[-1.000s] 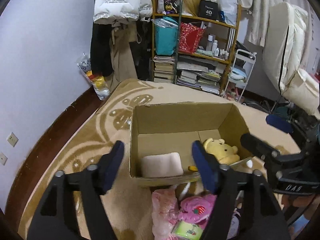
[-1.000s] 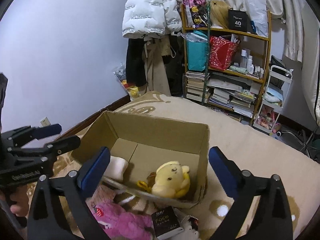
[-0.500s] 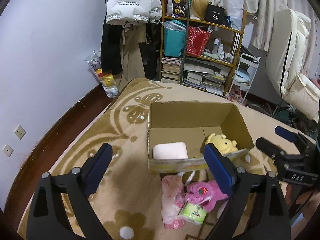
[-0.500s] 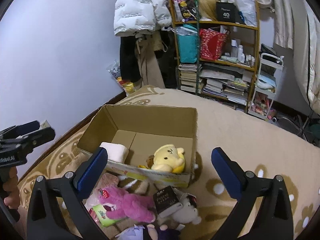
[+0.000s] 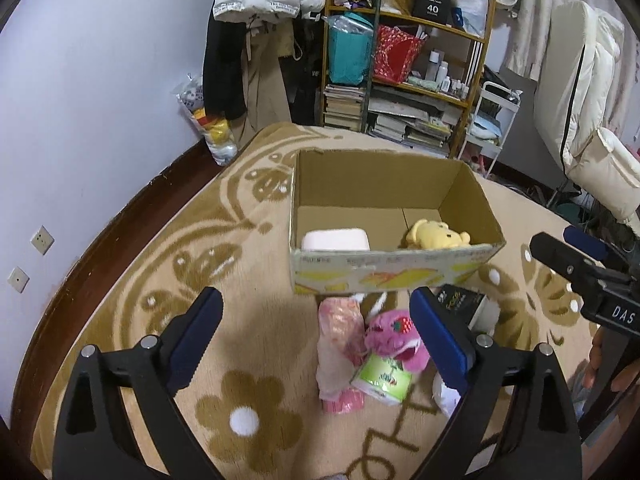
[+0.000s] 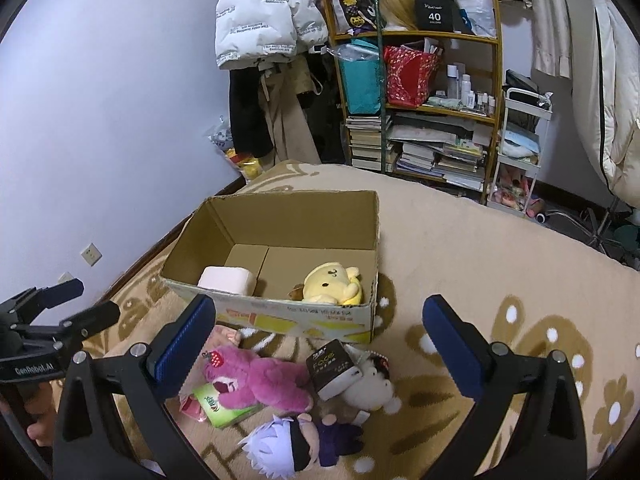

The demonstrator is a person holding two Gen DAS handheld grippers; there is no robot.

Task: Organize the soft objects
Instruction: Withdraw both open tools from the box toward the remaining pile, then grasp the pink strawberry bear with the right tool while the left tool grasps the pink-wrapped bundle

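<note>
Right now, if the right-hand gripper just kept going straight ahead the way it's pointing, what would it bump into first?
Probably the black box lying on the white plush, between the open right gripper fingers. Depth is unclear; aimed slightly higher, it would meet the cardboard box front.

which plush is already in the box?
The yellow bear plush, lying at the right end of the cardboard box. The pink plush, white plush and white-haired doll lie on the rug in front.

Patterned beige rug (image 5: 248, 264), cluttered bookshelf (image 6: 420, 92), white puffer jacket (image 6: 260, 12), wall sockets (image 5: 42, 240)
</note>
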